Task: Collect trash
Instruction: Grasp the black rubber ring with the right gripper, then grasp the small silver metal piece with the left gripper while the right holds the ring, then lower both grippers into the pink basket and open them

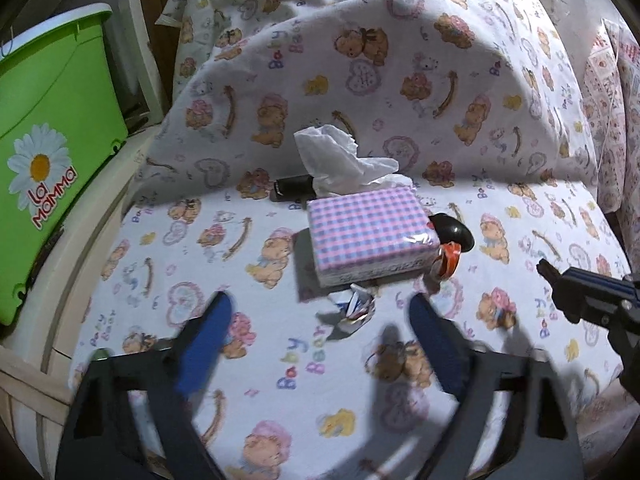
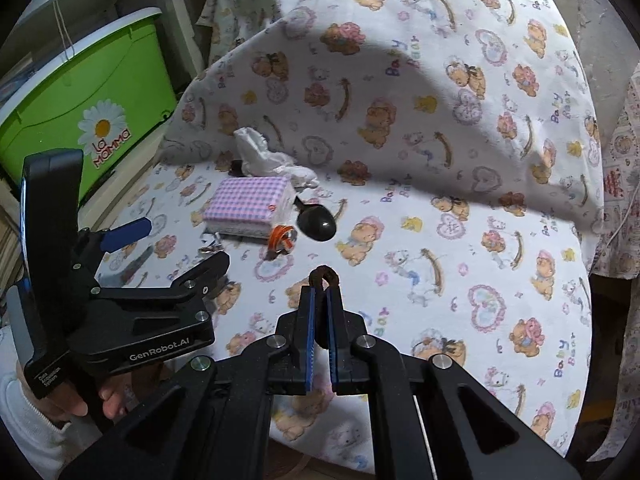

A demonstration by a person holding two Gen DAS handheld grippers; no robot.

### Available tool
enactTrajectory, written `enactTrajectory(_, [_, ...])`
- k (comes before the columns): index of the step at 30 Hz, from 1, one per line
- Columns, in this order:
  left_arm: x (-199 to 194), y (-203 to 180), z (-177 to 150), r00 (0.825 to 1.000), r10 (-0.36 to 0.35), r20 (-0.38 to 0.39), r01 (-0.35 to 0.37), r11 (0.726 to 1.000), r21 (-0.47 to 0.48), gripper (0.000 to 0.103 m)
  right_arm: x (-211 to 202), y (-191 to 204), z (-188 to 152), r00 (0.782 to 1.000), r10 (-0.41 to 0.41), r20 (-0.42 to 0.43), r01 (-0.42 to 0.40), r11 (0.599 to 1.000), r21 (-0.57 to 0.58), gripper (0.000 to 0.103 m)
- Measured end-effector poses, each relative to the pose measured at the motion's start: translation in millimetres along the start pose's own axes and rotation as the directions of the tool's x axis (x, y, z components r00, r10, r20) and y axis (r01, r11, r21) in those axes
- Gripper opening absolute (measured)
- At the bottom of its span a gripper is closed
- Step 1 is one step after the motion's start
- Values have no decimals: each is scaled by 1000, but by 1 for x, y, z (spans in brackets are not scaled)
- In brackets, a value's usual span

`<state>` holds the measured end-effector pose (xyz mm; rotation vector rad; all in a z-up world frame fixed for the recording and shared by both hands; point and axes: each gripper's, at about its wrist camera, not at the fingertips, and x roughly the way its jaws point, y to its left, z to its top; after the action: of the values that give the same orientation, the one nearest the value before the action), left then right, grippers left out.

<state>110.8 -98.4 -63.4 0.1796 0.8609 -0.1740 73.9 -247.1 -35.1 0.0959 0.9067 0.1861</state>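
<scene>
A crumpled foil wrapper (image 1: 354,309) lies on the teddy-bear sheet just in front of a pink checked tissue pack (image 1: 370,230). My left gripper (image 1: 320,320) is open, its blue fingers either side of the wrapper and a little short of it. My right gripper (image 2: 323,292) is shut on a small dark brown ring-shaped scrap (image 2: 324,275), held above the sheet. In the right wrist view the left gripper (image 2: 180,240) is at the left, near the wrapper (image 2: 208,245). A crumpled white tissue (image 1: 340,152) sticks out behind the pack.
An orange tape ring (image 1: 448,262) and a black spoon-like object (image 1: 454,230) lie right of the pack. A dark cylinder (image 1: 292,188) lies behind it. A green lidded box (image 1: 52,152) stands at the left, off the bed. The sheet rises into a mound (image 1: 400,40) behind.
</scene>
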Motion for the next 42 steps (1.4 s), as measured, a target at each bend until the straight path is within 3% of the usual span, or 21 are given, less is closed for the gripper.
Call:
enactTrajectory(3, [4,1,3,999,-24,-22,23,999,-26,64,-2,-2,1,1000,4,8,-4,1000,3,6])
enactTrajectory(5, [7,0,3,998,-52,-37,51,998,-33,46,-3,-1,1,1000,8,13,-8,1000,0,6])
enactTrajectory(7, [10,1,3,995,-80,-57,78,996,-40,14,-3,0,1,1000,-3,19,3,1000,-7,6])
enactTrajectory(11, [-3,6,3,992,-107,-63,102,992,-78,14,-4,1,-2,1000,-13,19,14,1000,-13,7])
enactTrajectory(13, [-19,10,2,983,-175,-48,170,981,-93,14,-6,1,-4,1000,-9,20,9,1000,-15,7])
enactTrajectory(15, [-36,15,0,981,-193,-26,190,978,-92,14,-10,3,-5,1000,-9,27,10,1000,-19,7])
enactTrajectory(25, [-63,27,-15,997,-72,2,72,996,-53,14,-15,23,-22,998,66,1,-66,998,11,7])
enactTrajectory(30, [-81,31,-26,999,-40,4,40,999,-9,14,-34,42,-29,996,85,31,-84,996,-33,7])
enactTrajectory(35, [-110,49,-30,999,-54,4,54,998,-35,14,-64,54,-36,992,109,66,-108,994,-30,7])
enactTrajectory(42, [-127,55,-51,998,-65,27,67,996,-58,14,-82,78,-62,988,149,30,-148,989,-18,7])
